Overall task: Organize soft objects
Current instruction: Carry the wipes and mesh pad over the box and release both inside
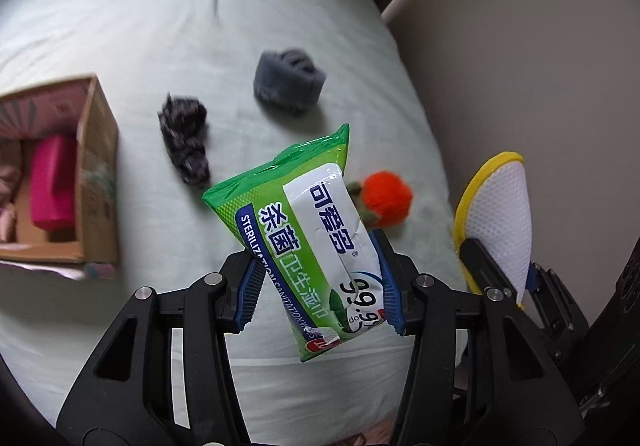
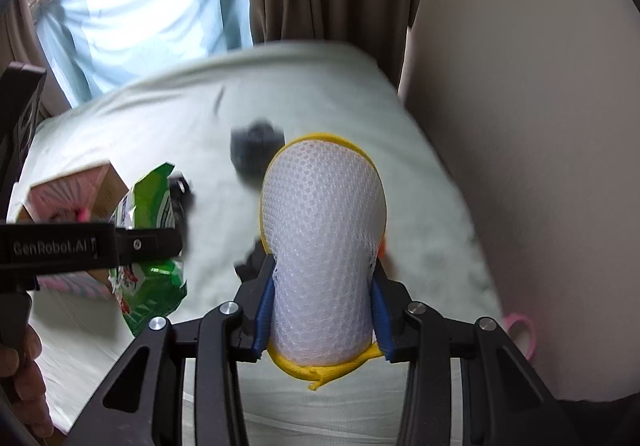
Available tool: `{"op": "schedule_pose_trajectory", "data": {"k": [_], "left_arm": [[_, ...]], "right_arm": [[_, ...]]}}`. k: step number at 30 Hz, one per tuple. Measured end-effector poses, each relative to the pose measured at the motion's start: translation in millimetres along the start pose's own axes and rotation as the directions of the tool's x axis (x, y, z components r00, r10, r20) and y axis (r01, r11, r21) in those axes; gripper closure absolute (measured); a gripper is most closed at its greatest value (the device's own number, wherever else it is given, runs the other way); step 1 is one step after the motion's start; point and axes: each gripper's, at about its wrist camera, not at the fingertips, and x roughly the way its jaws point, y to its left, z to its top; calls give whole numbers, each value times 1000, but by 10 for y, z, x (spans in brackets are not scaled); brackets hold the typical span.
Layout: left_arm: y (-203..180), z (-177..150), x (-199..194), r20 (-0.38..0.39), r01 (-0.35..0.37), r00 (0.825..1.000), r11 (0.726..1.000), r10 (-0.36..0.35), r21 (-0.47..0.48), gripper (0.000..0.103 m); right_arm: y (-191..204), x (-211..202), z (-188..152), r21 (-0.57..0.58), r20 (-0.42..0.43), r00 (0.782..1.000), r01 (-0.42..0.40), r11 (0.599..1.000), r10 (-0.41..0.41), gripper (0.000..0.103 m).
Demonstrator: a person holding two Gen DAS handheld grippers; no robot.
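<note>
Green-and-white plastic pack of wet wipes [image 1: 304, 242] sits pinched between the blue ribbed pads of the left claw [image 1: 320, 286], held off the pale green bed sheet [image 1: 120, 26] and tilted, its far end sagging toward the sheet. Right claw [image 2: 322, 310] is closed on a white mesh pouch with yellow trim [image 2: 322, 246], gripped near its lower end, upper part standing free. Judgement: both items are likely bound for the open cardboard box [image 1: 94, 166] at the left edge of the bed. Carry the pack level, bring it above the opening before releasing, and move one claw at a time so the two do not meet. Box already holds a magenta block [image 1: 52, 186], so aim for the bare part. Not yet collected: dark patterned fabric bundle [image 1: 186, 142], grey rolled cloth [image 1: 288, 82], orange fluffy ball [image 1: 386, 202]. Right-wrist view is motion-blurred; box interior is partly cut off, and the ball is partly hidden behind the pack.
</note>
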Motion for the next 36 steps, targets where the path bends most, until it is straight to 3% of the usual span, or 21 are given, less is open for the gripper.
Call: {"op": "schedule_pose_trajectory", "data": {"k": [10, 18, 26, 32, 36], "left_arm": [[89, 257, -1426, 159, 12, 987, 999, -18, 44, 56], [619, 331, -2516, 295, -52, 954, 999, 50, -2, 56], [1457, 333, -3261, 363, -131, 918, 986, 158, -98, 56], [2126, 394, -3421, 335, -192, 914, 972, 229, -138, 56], [2494, 432, -3313, 277, -219, 926, 962, 258, -165, 56]], "right_arm": [[542, -1111, 808, -21, 139, 990, -4, 1000, 7, 65], [1300, -1735, 1261, -62, 216, 972, -79, 995, 91, 65], [2222, -1814, 1483, -139, 220, 952, -186, 973, 214, 65], [2867, -1627, 1533, -155, 148, 947, -261, 953, 284, 65], [3219, -1356, 1500, -142, 53, 946, -311, 940, 321, 65]]}}
